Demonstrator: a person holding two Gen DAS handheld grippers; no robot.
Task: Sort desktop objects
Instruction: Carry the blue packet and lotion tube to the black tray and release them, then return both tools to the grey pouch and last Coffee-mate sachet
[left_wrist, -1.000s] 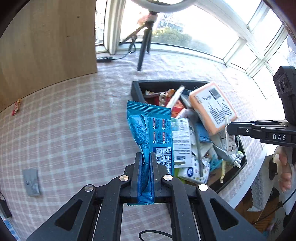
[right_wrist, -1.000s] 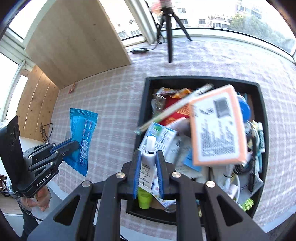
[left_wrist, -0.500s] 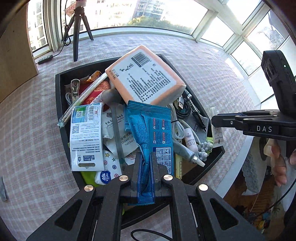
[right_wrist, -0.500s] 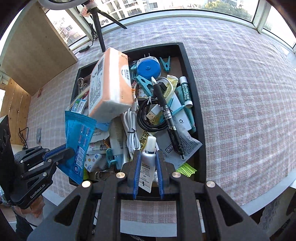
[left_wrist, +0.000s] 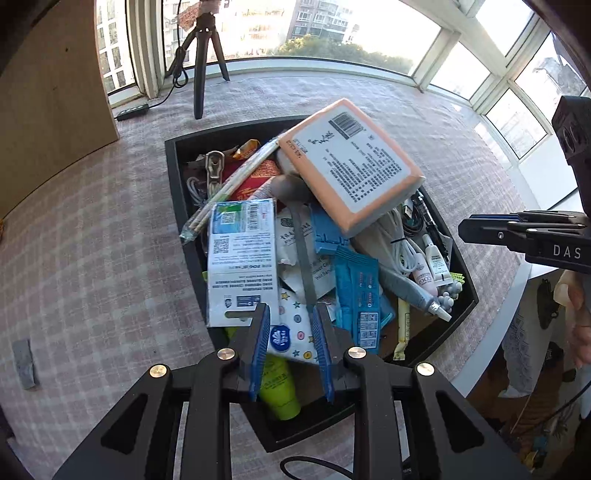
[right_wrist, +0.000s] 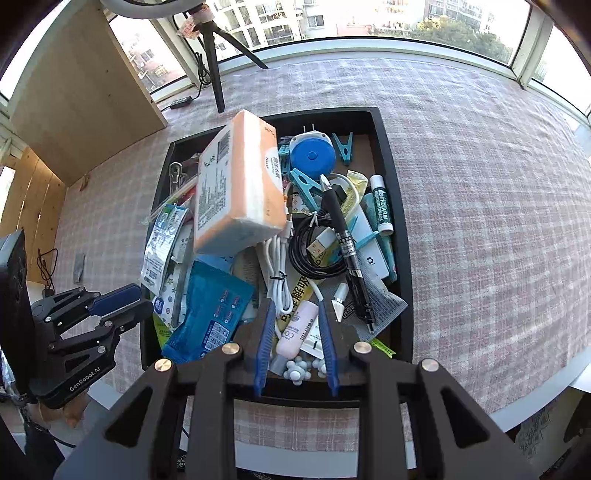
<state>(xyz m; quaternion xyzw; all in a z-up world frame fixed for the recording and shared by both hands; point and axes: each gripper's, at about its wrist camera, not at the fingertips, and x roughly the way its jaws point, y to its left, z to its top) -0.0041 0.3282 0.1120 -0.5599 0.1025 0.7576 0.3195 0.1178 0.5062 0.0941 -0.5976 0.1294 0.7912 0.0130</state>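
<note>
A black rectangular tray (left_wrist: 173, 177) heaped with small desk items is seen on a tabletop covered with a pink-and-white checked cloth (left_wrist: 92, 258); in the right wrist view it fills the centre of the frame.

The left gripper (left_wrist: 290, 347) is held at the lower centre of its own view, over the near end of the tray. Its blue-padded fingers (left_wrist: 258, 343) are parted to a narrow gap and are opening; nothing is pressed between them. Just to the right of them, the blue foil snack packet (left_wrist: 356, 291) is seen lying on the pile inside the tray, free of the pads. In the right wrist view the same packet is found at the lower left of the tray.

The right gripper (right_wrist: 295, 343) is held at the lower centre of its view, above the near edge of the tray. Its fingers (right_wrist: 266, 343) are likewise narrowly apart and opening. A small pale pink tube (right_wrist: 299, 330) is seen between them, lying on the tray's contents beside a white knobbly cluster; the pads are not closed on it.

An orange-wrapped tissue pack with a white printed label (left_wrist: 354, 166) is propped at a tilt on top of the heap in the upper middle of the tray. A black tripod (left_wrist: 201, 62) is stood on the cloth in the upper left of the frame, before the windows.
</note>
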